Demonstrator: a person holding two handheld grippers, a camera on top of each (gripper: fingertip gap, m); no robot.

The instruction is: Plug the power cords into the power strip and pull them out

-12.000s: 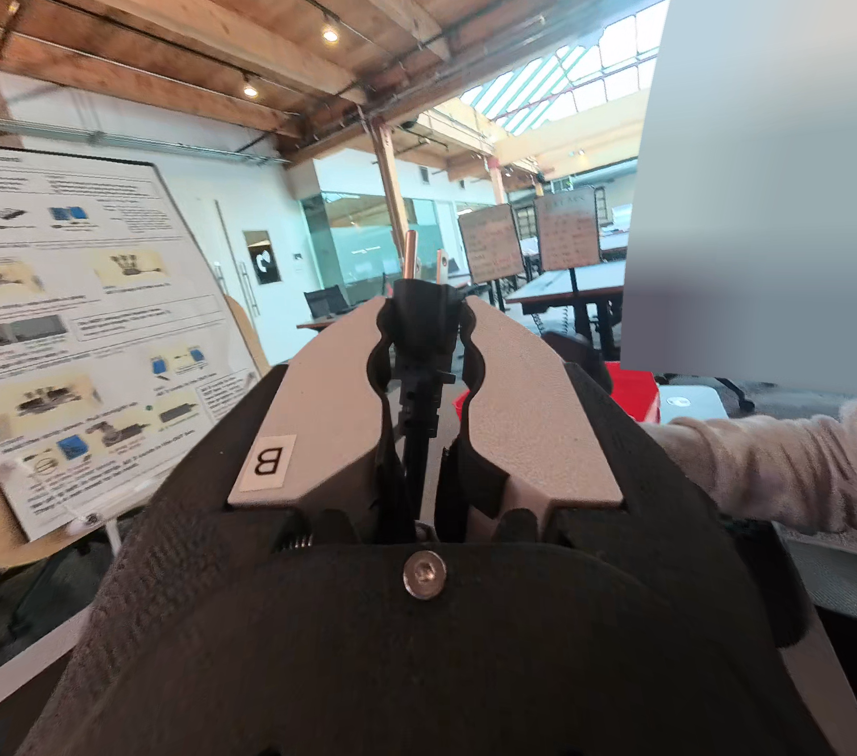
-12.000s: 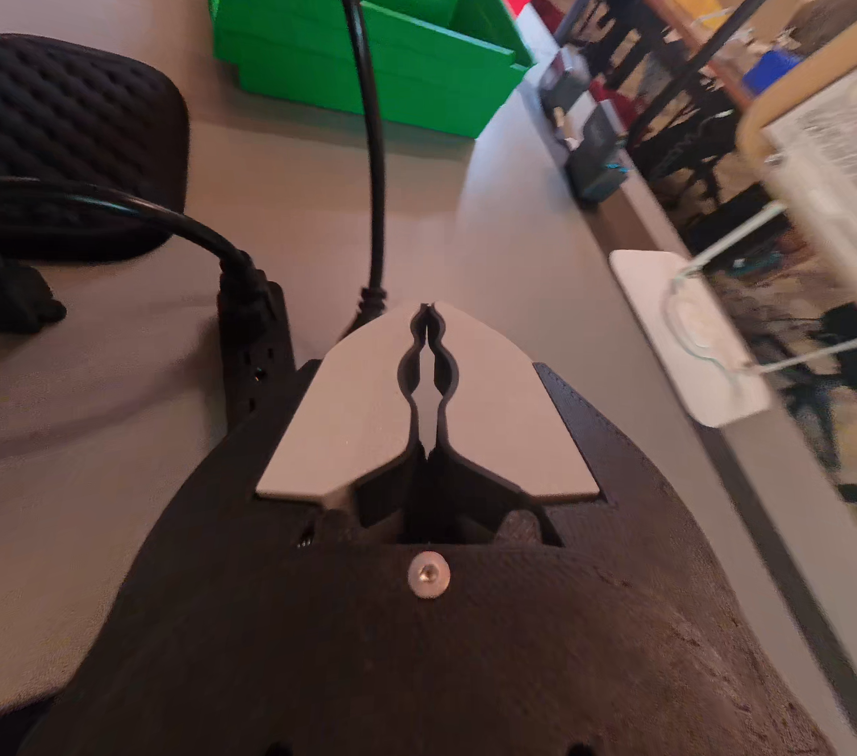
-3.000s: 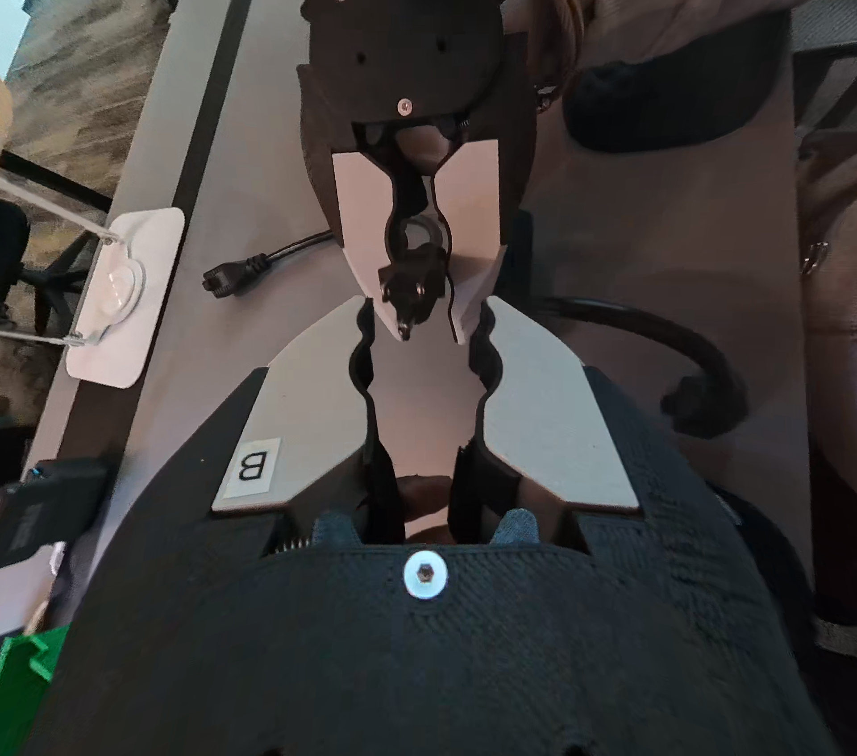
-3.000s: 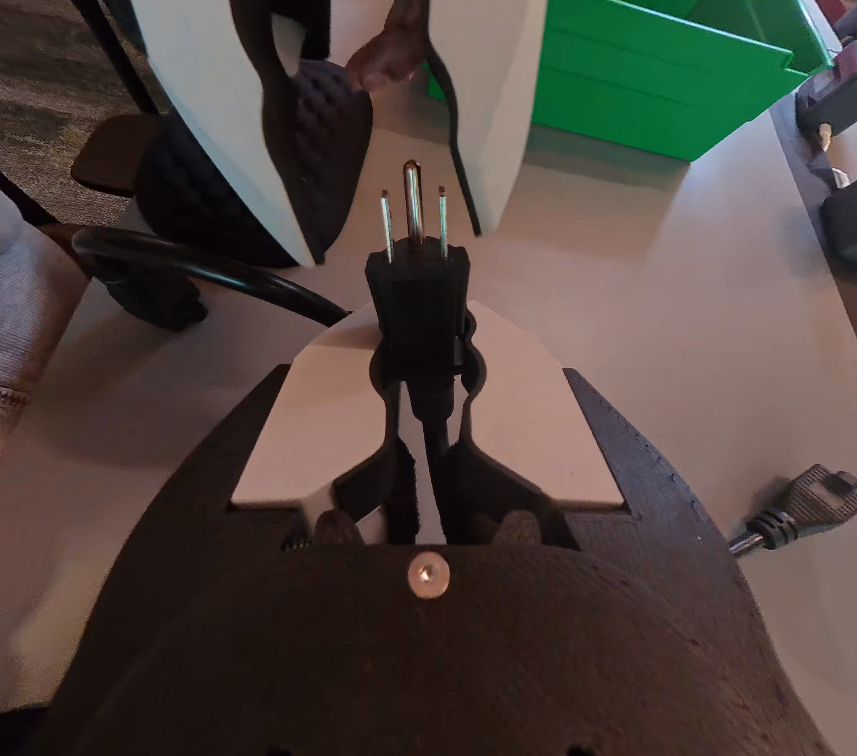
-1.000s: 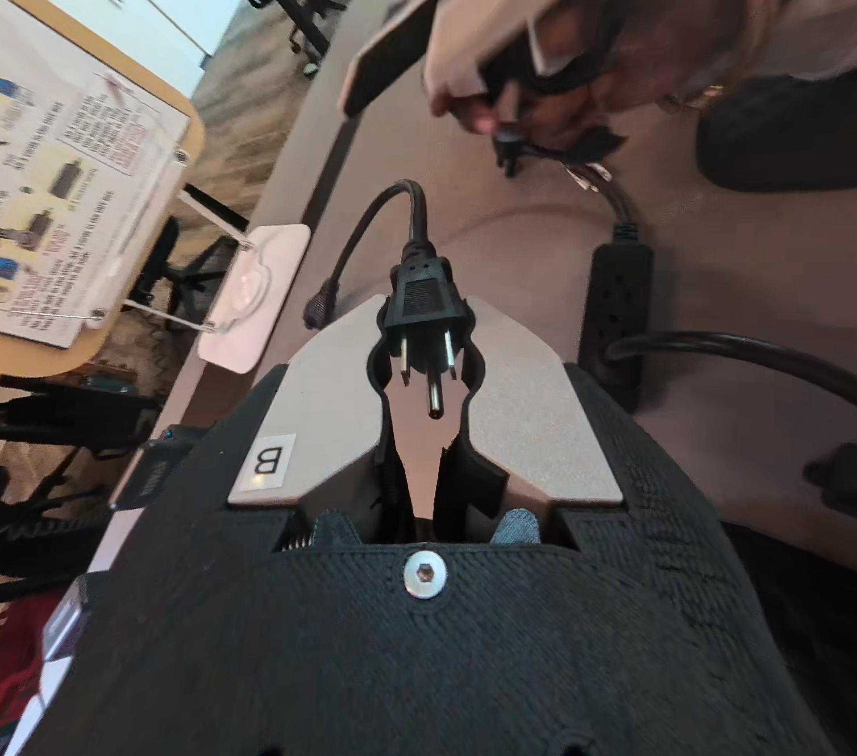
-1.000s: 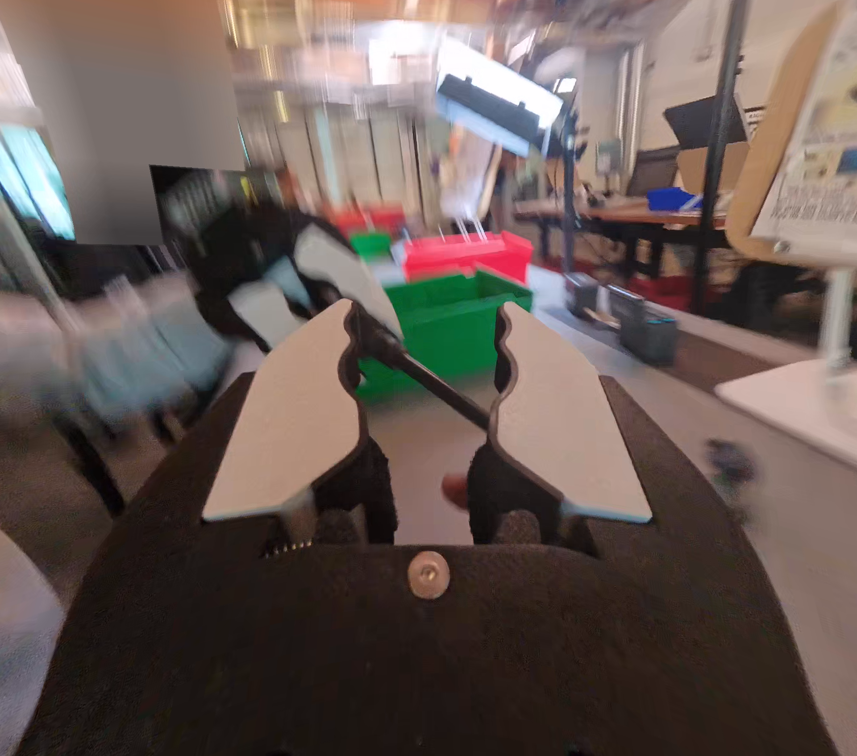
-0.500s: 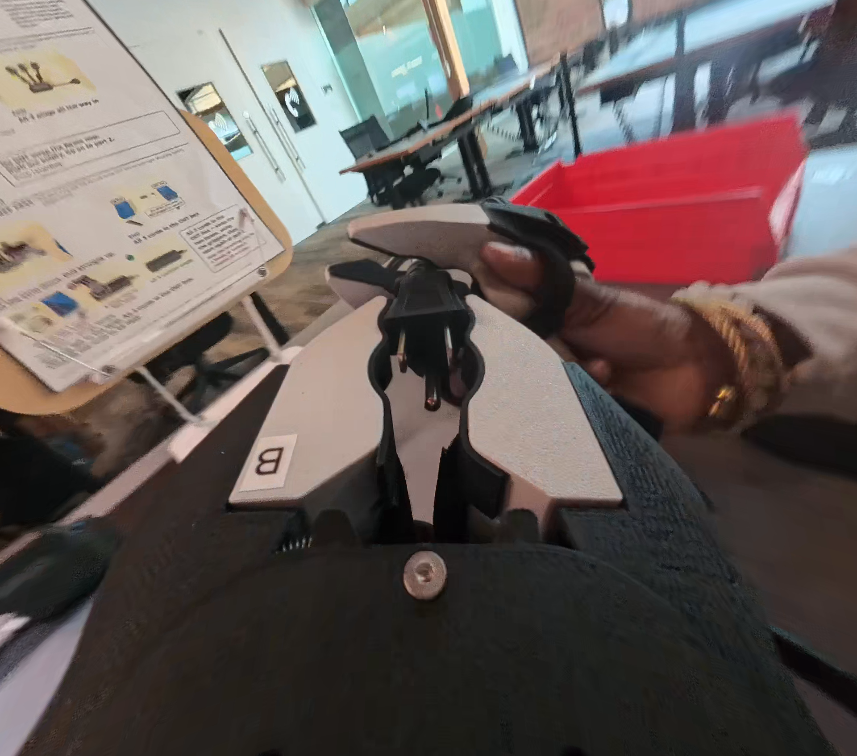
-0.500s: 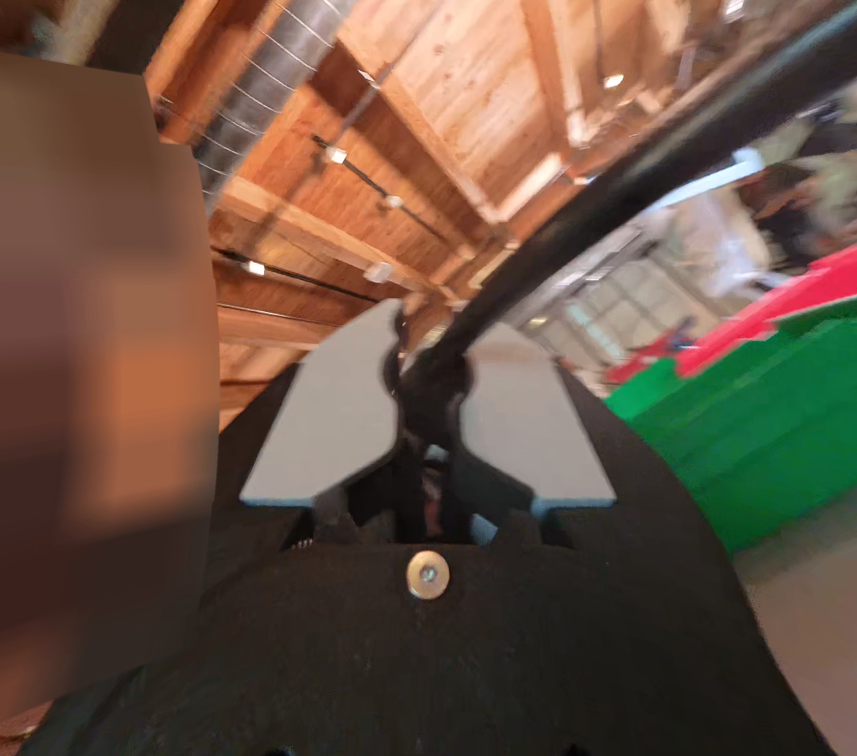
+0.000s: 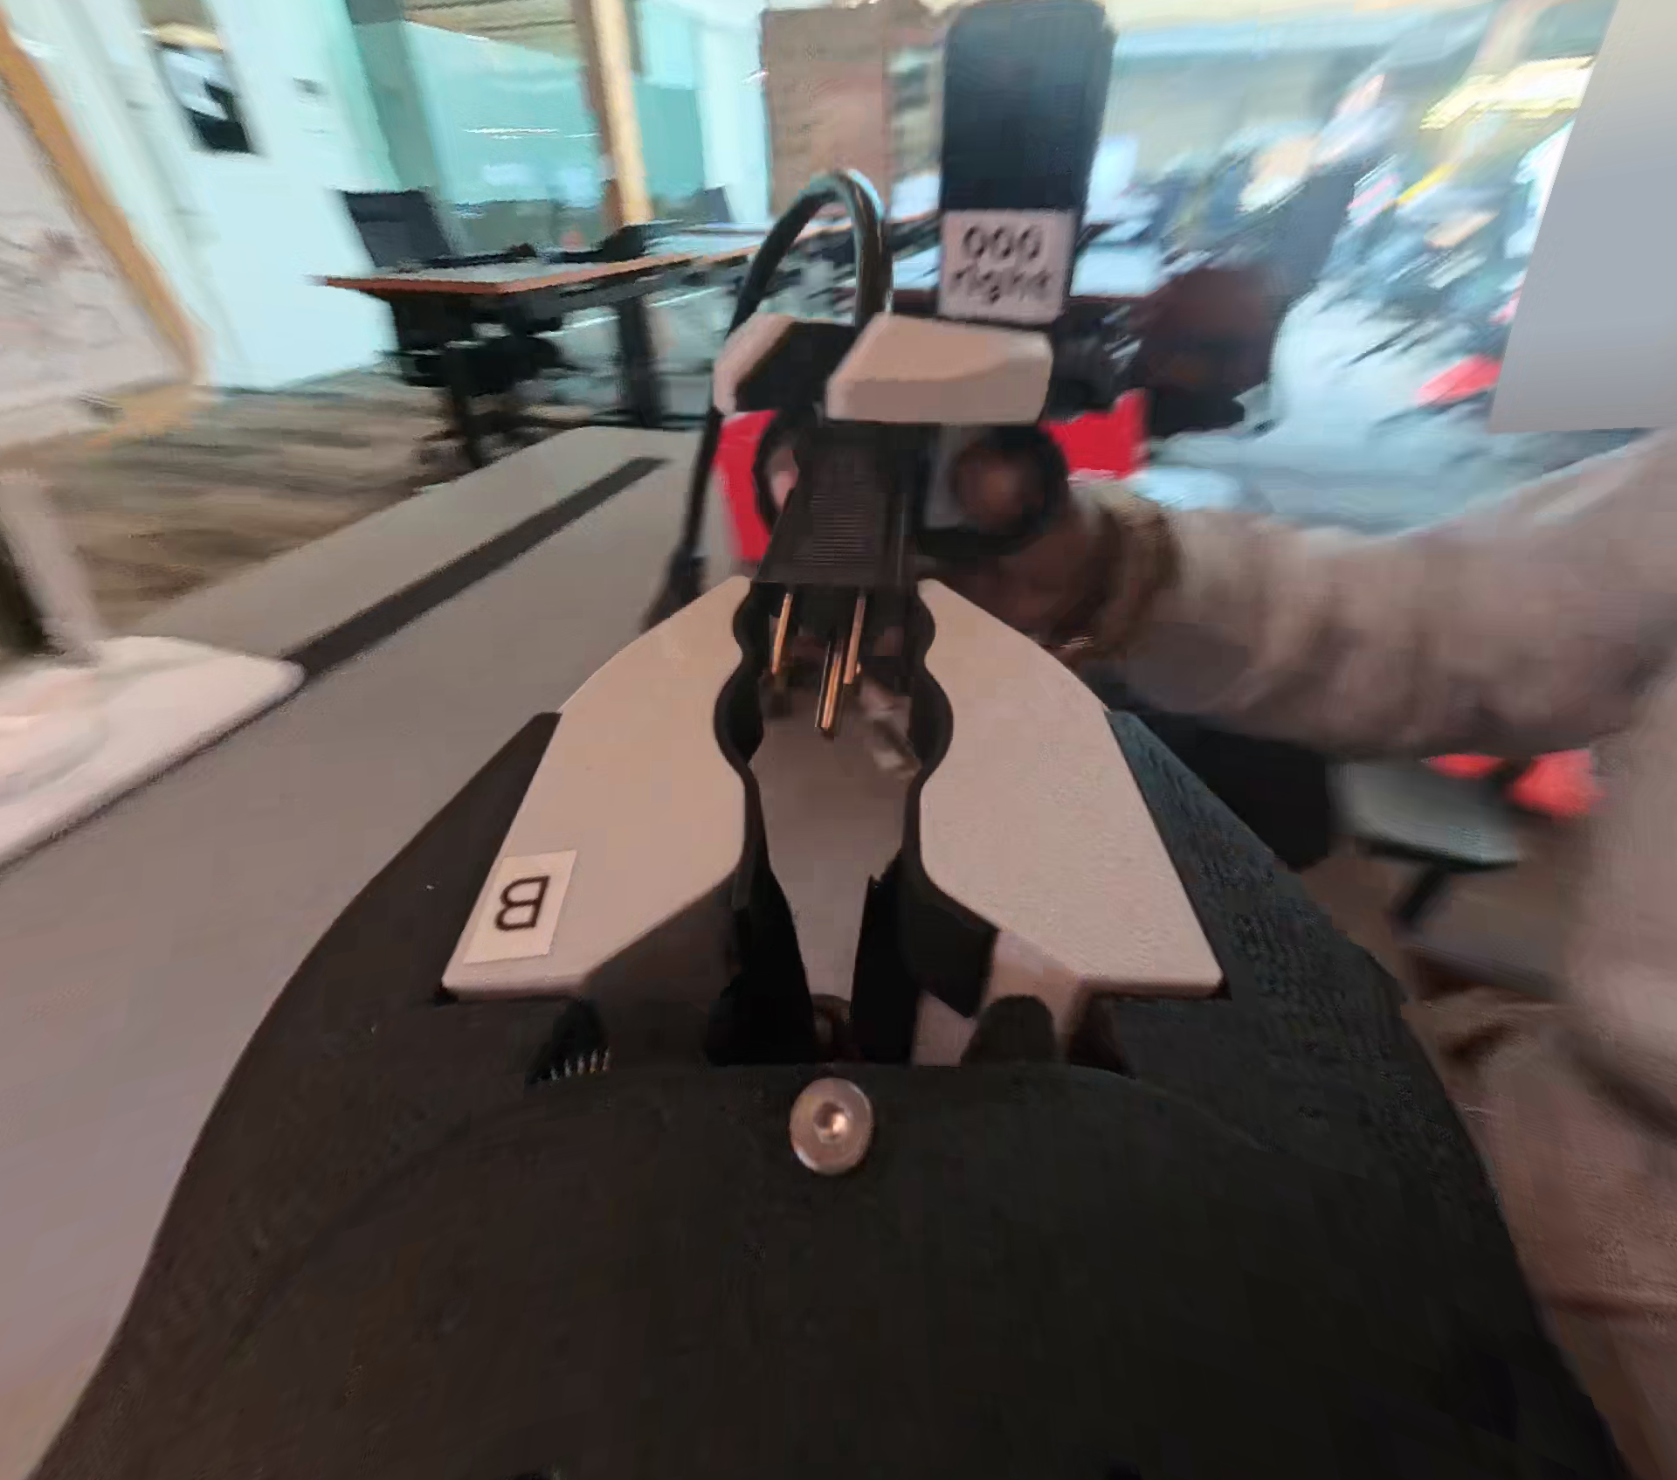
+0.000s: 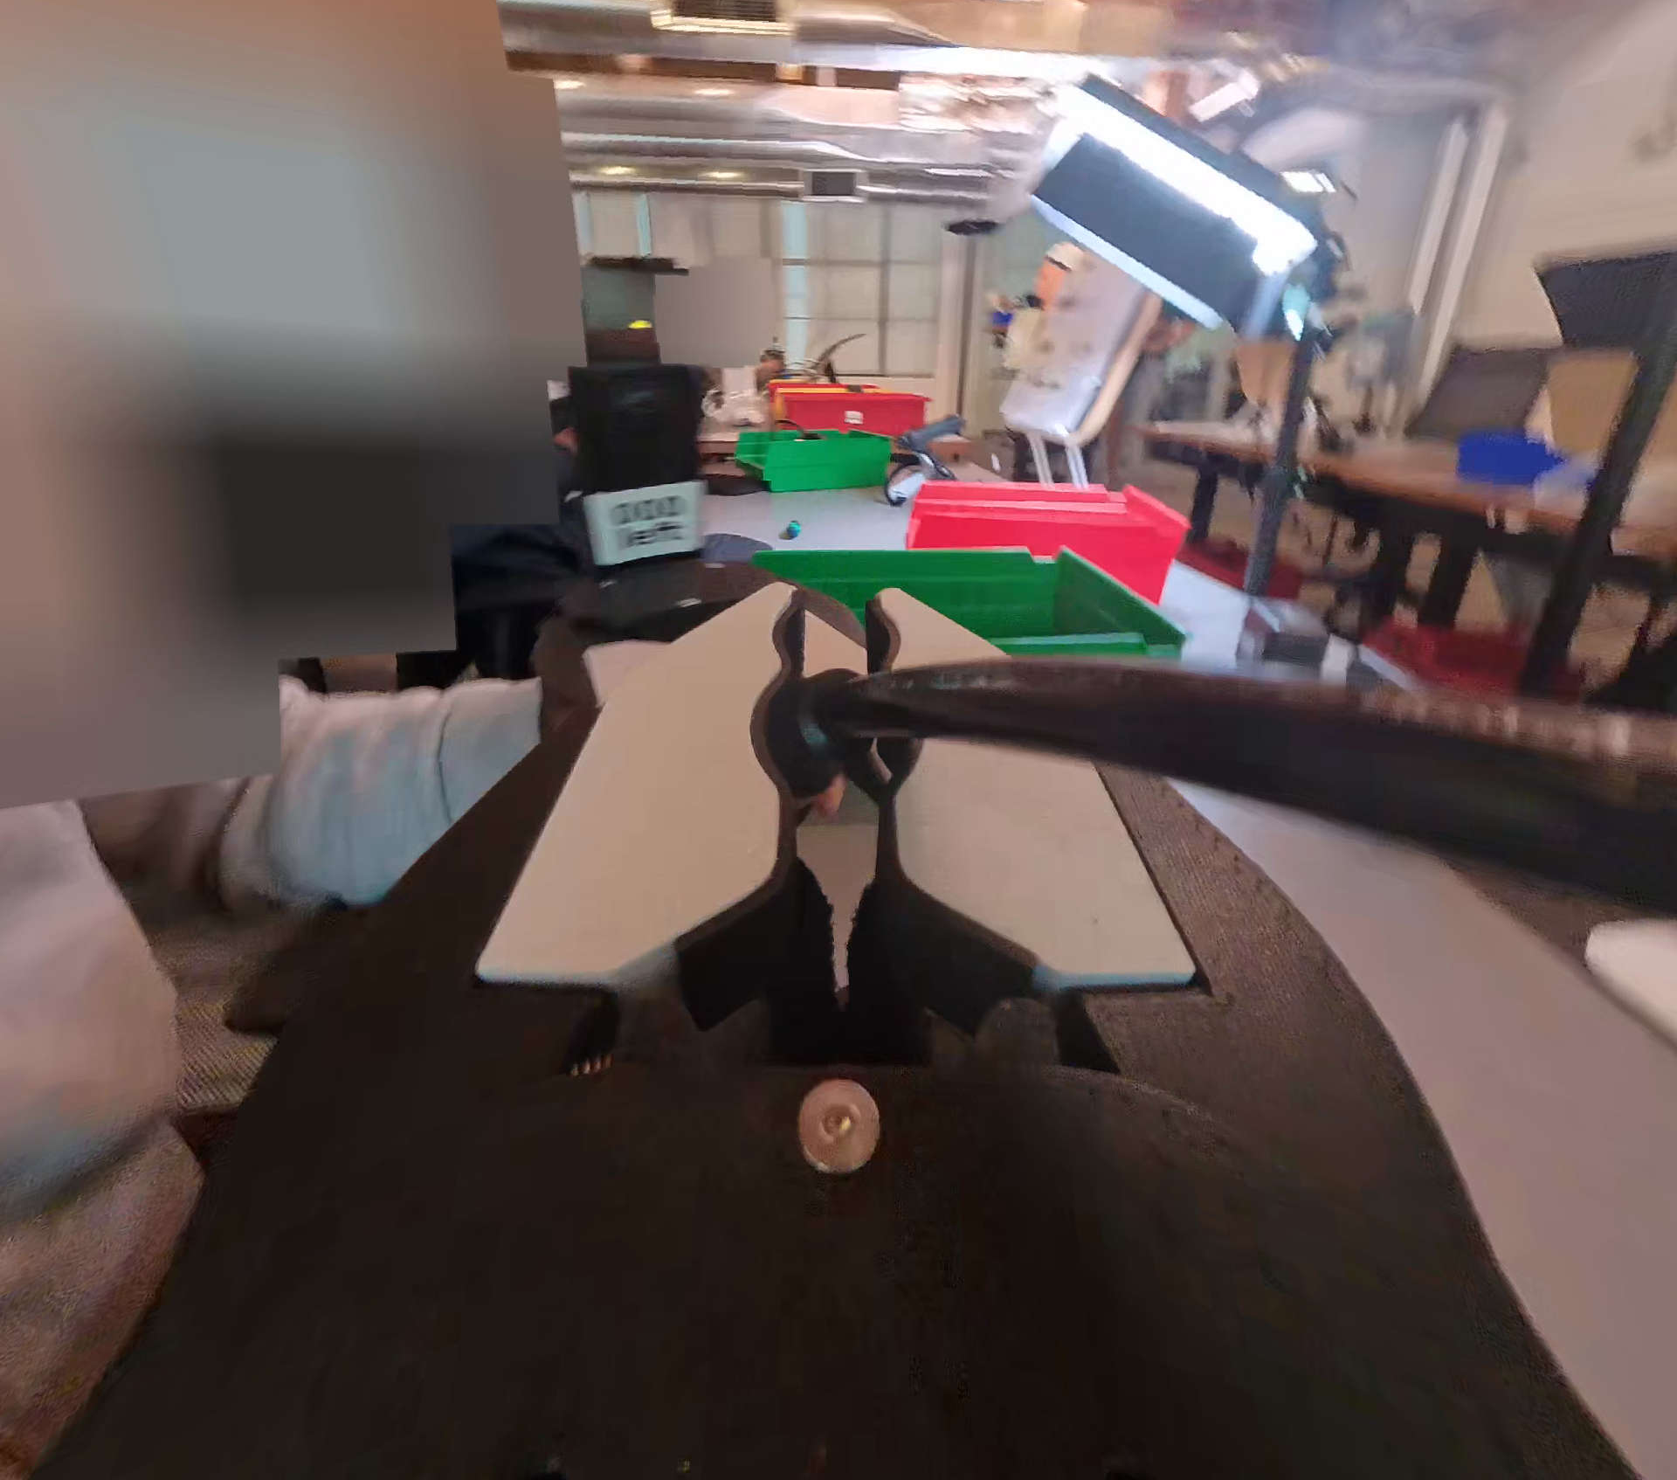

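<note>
Both grippers meet at one black plug (image 9: pixel 839 529), held up above the grey table (image 9: pixel 272 828). Left gripper (image 9: pixel 835 619) jaws stand apart around its prongs, gripping nothing; right gripper (image 10: pixel 835 619) is clamped on the cord (image 10: pixel 1180 719) where it leaves the plug. Power strip not visible.

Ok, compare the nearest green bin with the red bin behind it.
The green bin sits nearer, its open inside showing; the red bin stands behind it, showing only its ribbed outer wall. Colour differs, green against red. Both are plastic bins on the grey table.
</note>
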